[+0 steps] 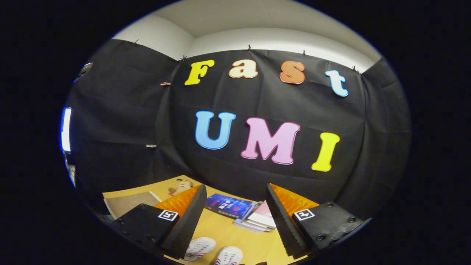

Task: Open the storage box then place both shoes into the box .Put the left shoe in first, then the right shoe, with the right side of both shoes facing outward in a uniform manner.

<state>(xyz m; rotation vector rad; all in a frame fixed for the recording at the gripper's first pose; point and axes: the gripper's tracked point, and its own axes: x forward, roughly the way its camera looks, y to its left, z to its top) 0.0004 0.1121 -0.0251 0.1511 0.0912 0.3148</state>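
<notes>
My gripper [235, 209] is held high above the wooden table [228, 228], its two black ribbed fingers [187, 221] spread wide with nothing between them. Two white shoes lie side by side on the table far below, between the fingers. The left-hand shoe [200, 247] sits close under the left finger and shows red and blue stripes on its side. The right-hand shoe [229, 255] lies just beside it. Only their toe ends are visible. A grey-brown flat panel [128, 203], perhaps the storage box's lid, lies beyond the left finger.
A stack of books [243, 211] with a blue cover and a pink one lies on the table beyond the fingers. A small plush toy [181, 186] sits at the table's far side against the black cloth wall.
</notes>
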